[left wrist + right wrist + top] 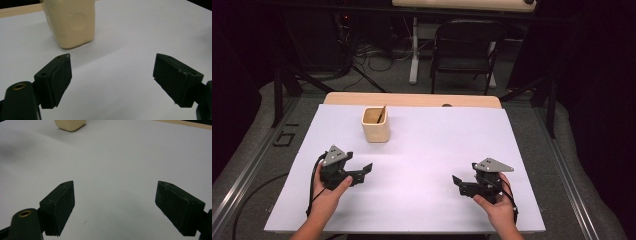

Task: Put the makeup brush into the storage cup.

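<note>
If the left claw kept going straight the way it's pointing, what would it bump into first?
Probably nothing soon. The left claw is open and points past the right side of the cream cup, over bare white table. The cup sits left of its line, though depth is hard to judge.

The left gripper (362,172) is held low at 7 o'clock, jaws spread wide. The right gripper (458,183) is held at 5 o'clock, likewise spread.

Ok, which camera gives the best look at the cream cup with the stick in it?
The high view: it shows the whole cup, upright on the white table, its open top and the dark stick leaning inside. The left gripper view shows the cup's lower body close up; the right gripper view catches its base at the top edge.
</note>
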### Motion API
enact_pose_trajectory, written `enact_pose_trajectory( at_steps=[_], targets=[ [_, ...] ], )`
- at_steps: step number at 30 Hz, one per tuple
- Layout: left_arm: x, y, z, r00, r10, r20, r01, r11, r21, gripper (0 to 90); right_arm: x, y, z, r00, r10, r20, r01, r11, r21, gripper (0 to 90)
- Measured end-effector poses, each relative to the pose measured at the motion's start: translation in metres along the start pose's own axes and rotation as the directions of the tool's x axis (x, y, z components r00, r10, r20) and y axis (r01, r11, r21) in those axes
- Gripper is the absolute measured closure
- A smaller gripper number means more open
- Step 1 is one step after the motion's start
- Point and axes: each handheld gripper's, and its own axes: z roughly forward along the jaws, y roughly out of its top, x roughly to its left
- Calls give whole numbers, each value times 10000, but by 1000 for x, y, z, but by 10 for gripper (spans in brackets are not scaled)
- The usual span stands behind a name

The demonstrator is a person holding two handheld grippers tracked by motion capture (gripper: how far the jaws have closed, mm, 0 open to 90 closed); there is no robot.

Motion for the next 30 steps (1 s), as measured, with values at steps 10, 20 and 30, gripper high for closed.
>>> enact_pose_trajectory(
  at_steps=[10,20,30],
  targets=[
    [6,-11,0,9999,-123,2,123,9999,-79,158,-5,-10,2,9997,-55,218,53,9999,90,159],
    [13,-18,3,9991,-401,-139,400,9992,-46,158,-7,-17,8,9991,-266,329,251,9986,456,159],
    [17,-22,5,9983,-547,-219,548,9985,40,158,-8,-20,11,9991,-261,333,246,9987,442,159]
  ],
)
